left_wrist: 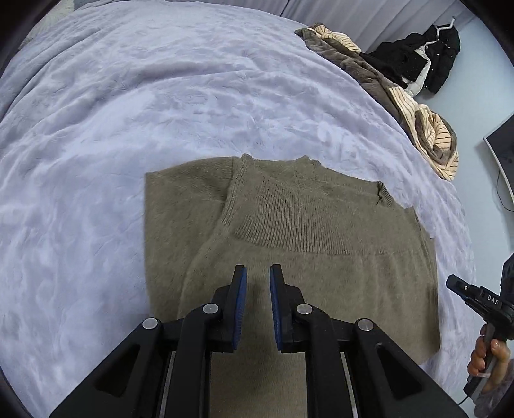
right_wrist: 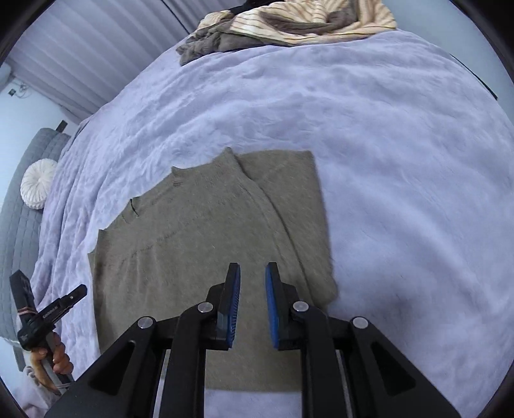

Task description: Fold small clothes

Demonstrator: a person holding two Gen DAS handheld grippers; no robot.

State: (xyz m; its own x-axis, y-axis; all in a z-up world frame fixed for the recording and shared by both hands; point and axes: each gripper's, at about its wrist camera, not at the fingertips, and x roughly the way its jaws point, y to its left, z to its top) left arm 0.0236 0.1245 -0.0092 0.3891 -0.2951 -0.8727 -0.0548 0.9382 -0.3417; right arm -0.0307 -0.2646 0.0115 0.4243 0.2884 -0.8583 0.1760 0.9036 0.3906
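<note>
Both tools, left tool (left_wrist: 258,273) and right tool (right_wrist: 252,271), gape empty above an olive sweater (left_wrist: 289,231) on a lavender bedspread (left_wrist: 128,112).

A wide bed with a lilac fleece blanket (left_wrist: 160,112) fills the room. Pale pleated curtains (right_wrist: 80,54) hang behind it. A grey quilted headboard (right_wrist: 19,205) carries 1 round white cushion (right_wrist: 37,183). Dark clothes (left_wrist: 433,58) hang on the pale wall.

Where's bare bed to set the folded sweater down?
Bare blanket lies right of the sweater and beyond its collar. The far corner is crowded by the striped pile. The left gripper and right gripper are open above the sweater.
</note>
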